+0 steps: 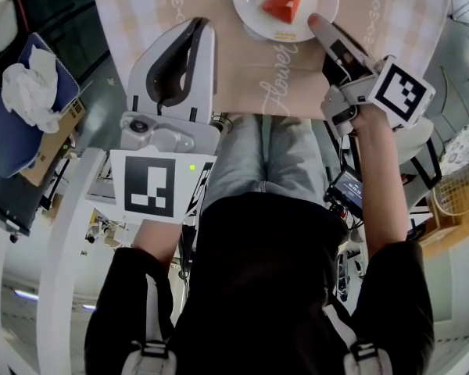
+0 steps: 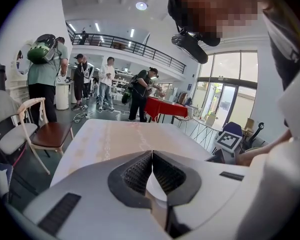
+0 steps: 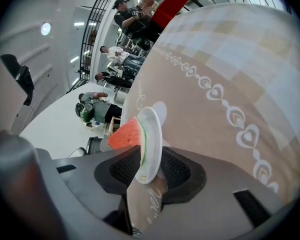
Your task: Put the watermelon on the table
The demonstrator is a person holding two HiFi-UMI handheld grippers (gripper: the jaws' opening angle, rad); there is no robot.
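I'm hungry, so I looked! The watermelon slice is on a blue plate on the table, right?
Not blue. The plate is white, as the head view shows. The watermelon slice does sit on it, on the table.

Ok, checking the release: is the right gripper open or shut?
Open: on the right gripper the jaws stand apart, either side of the plate rim, without pressing it.

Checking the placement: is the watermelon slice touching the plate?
Touching. Head view shows the watermelon slice resting directly on the plate.
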